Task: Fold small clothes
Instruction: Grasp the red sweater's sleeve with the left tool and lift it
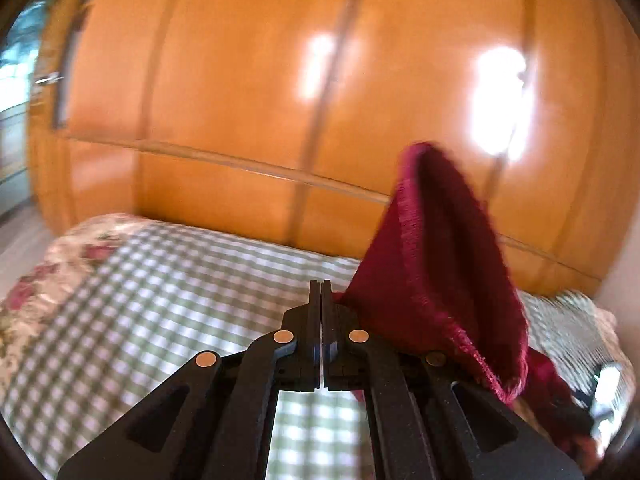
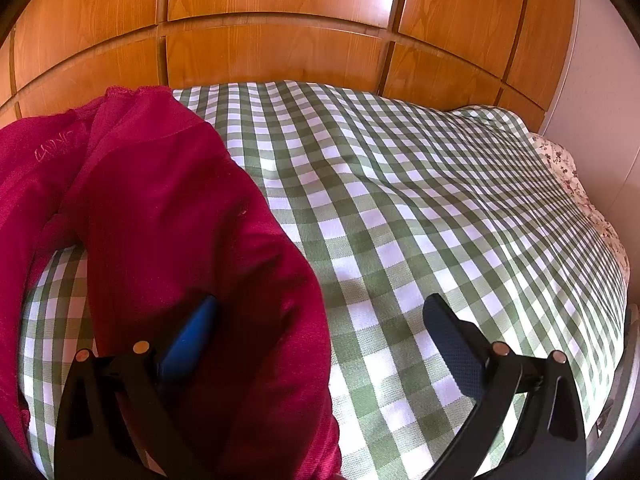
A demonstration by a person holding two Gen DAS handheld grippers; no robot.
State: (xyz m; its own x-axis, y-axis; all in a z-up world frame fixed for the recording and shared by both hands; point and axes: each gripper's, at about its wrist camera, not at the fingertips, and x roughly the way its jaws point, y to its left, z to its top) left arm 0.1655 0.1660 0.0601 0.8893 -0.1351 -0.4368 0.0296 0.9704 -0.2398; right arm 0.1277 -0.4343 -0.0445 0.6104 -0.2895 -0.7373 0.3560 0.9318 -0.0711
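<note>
- The left gripper (image 1: 321, 292) has its fingers pressed together on an edge of the red garment (image 1: 436, 280), lifting it so the cloth hangs free, likely to carry it over for a fold.
- The right gripper (image 2: 320, 320) is wide open and holds nothing; the garment (image 2: 168, 208) drapes over its left finger (image 2: 188, 336).
- Beyond lie the checked bed cover (image 2: 400, 200) and the wooden wardrobe (image 2: 280, 8).

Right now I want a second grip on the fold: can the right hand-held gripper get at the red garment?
Probably yes. The right hand-held gripper stands open, and the red garment already lies draped over its left finger, with only the checked cloth elsewhere. Nothing blocks it.
</note>
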